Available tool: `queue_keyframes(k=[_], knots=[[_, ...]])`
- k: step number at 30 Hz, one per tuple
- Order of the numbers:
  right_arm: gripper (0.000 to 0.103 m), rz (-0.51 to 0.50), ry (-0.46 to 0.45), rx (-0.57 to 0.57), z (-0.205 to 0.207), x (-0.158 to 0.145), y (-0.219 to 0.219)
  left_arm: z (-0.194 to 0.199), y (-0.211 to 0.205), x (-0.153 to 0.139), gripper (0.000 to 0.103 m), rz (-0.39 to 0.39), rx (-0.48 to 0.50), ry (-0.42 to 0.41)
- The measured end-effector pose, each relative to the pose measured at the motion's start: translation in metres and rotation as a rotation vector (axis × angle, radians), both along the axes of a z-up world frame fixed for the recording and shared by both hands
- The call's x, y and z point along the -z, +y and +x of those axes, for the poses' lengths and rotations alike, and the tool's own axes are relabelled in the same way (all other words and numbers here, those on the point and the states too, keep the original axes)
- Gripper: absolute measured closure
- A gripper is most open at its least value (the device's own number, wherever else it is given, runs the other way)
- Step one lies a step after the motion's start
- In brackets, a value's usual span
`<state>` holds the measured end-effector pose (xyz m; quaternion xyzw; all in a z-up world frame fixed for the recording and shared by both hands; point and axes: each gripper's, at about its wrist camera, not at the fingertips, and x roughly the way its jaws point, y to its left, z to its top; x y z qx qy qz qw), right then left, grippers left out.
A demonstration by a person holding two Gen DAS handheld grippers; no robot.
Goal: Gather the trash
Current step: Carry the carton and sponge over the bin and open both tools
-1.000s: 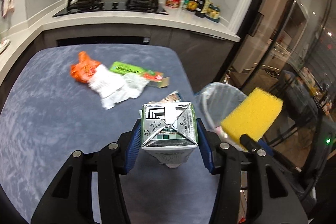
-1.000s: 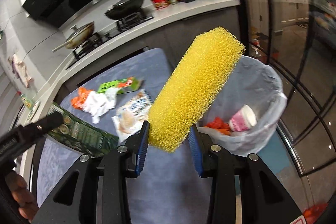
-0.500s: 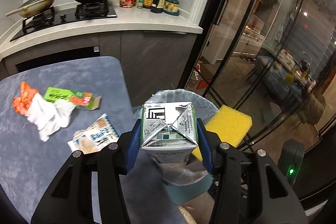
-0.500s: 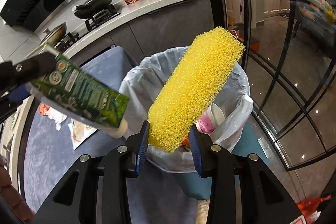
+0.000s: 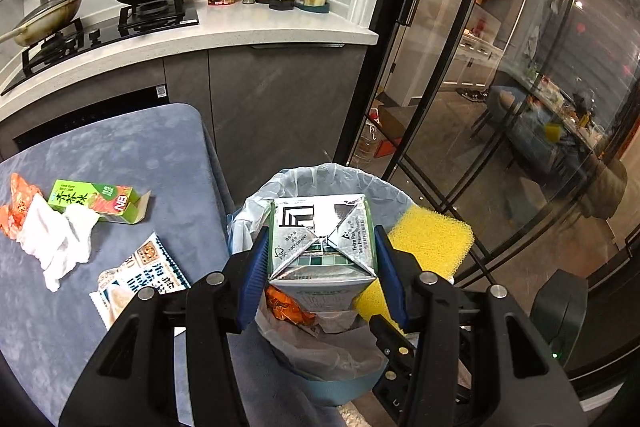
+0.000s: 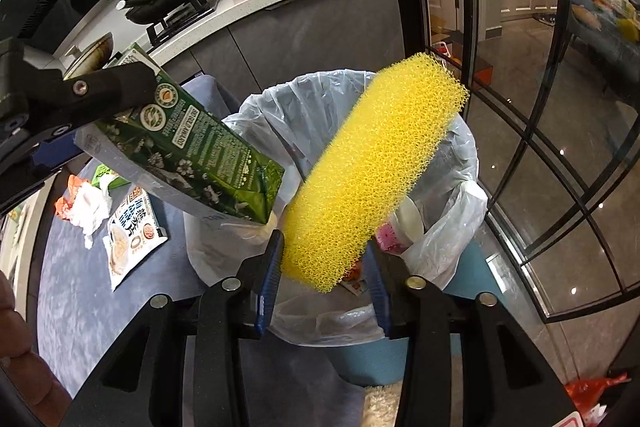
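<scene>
My left gripper (image 5: 320, 267) is shut on a green drink carton (image 5: 320, 239), held over the lined trash bin (image 5: 304, 179); the carton also shows in the right wrist view (image 6: 192, 155). My right gripper (image 6: 324, 267) is shut on a yellow sponge (image 6: 372, 175), held above the bin's plastic liner (image 6: 460, 227); the sponge also shows in the left wrist view (image 5: 432, 243). Inside the bin lie an orange wrapper (image 5: 284, 303) and a pink cup (image 6: 394, 235). On the blue table (image 5: 120, 147) lie a green box (image 5: 96, 201), white tissue (image 5: 56, 247), an orange wrapper (image 5: 16, 199) and a snack packet (image 5: 140, 279).
A kitchen counter (image 5: 240, 31) with pans, stove and bottles runs behind the table. Glass doors with black frames (image 5: 460, 87) stand to the right of the bin. The bin stands on the floor just off the table's right edge.
Both grippers swung right from over the table to above the bin, carrying carton and sponge. The carton now hangs over the bin opening beside the sponge.
</scene>
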<state>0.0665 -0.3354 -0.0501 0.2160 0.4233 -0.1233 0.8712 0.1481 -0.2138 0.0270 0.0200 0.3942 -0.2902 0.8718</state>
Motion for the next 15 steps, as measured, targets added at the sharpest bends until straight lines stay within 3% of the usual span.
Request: queue_keyframes(k=[4,8,15], knots=[[0.057,0.007,-0.007,0.011,-0.002,0.001,-0.002,0.004,-0.001,0.007,0.053,-0.004,-0.013,0.038],[0.056,0.011,-0.020,0.020,-0.006,-0.002,-0.003,0.003,0.004,0.006,0.039,-0.013,-0.039,0.032],[0.055,0.022,-0.054,0.030,-0.015,-0.014,0.001,0.000,0.012,-0.001,0.038,-0.001,-0.058,0.008]])
